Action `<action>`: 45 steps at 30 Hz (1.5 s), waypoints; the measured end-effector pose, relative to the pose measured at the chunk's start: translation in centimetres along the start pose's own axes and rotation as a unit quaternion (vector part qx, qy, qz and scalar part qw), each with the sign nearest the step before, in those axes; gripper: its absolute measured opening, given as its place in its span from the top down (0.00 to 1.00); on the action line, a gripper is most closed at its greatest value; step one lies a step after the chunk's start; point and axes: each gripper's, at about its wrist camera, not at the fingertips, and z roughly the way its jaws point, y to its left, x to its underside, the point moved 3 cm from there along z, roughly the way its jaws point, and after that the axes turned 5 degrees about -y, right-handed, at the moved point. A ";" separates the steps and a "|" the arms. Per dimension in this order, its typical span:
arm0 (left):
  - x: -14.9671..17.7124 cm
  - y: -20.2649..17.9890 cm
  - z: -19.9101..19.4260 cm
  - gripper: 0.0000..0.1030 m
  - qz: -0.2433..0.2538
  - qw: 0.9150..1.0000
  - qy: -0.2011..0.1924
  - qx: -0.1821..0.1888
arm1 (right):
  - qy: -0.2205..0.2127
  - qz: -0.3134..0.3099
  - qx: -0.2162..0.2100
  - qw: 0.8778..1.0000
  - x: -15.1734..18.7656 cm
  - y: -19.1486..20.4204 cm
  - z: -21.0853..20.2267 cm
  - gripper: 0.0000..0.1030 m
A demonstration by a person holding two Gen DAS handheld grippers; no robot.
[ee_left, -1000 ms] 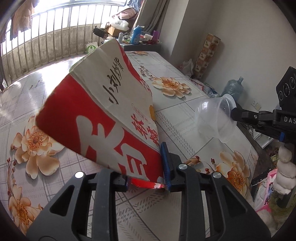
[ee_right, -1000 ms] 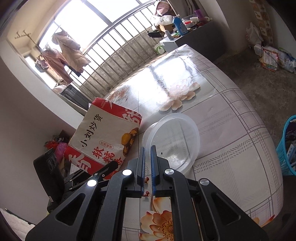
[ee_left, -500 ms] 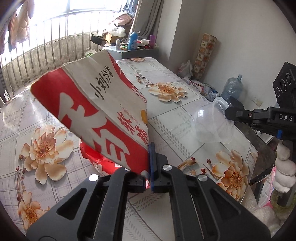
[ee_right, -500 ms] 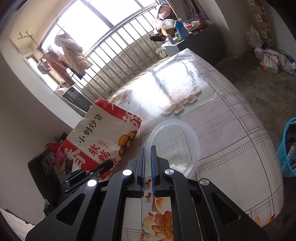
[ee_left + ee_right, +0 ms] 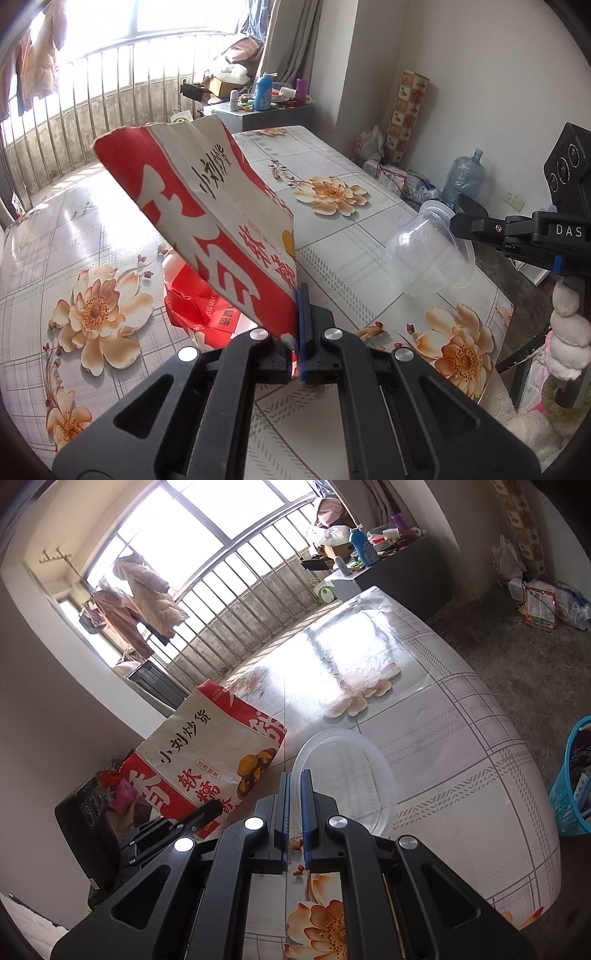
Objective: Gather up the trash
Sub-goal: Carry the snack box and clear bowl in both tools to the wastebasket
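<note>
My left gripper is shut on the lower corner of a red and white paper snack bag and holds it tilted above the floral table. The bag also shows in the right wrist view. My right gripper is shut on the rim of a clear plastic cup and holds it above the table. In the left wrist view the cup hangs sideways at the right, held by the right gripper. A crumpled red plastic bag lies on the table under the paper bag.
A blue plastic basket with rubbish stands on the floor right of the table. A cluttered cabinet stands beyond the table's far end by the balcony railing. A water bottle and bags lie on the floor by the wall.
The left gripper's jaws have closed tighter on the paper bag's corner and tilted the bag more upright, uncovering the red plastic bag beneath. The right gripper and cup have barely moved.
</note>
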 end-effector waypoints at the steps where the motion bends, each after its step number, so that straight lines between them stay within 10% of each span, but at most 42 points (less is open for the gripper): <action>1: -0.1 0.0 0.0 0.99 0.000 1.000 -0.001 0.000 | -0.001 0.000 0.000 1.000 0.0 0.0 -0.1 0.94; 45: -1.2 -1.9 -2.4 0.99 0.025 0.999 -0.034 -0.006 | -0.048 0.008 -0.024 0.999 -0.5 -2.5 -4.1 0.94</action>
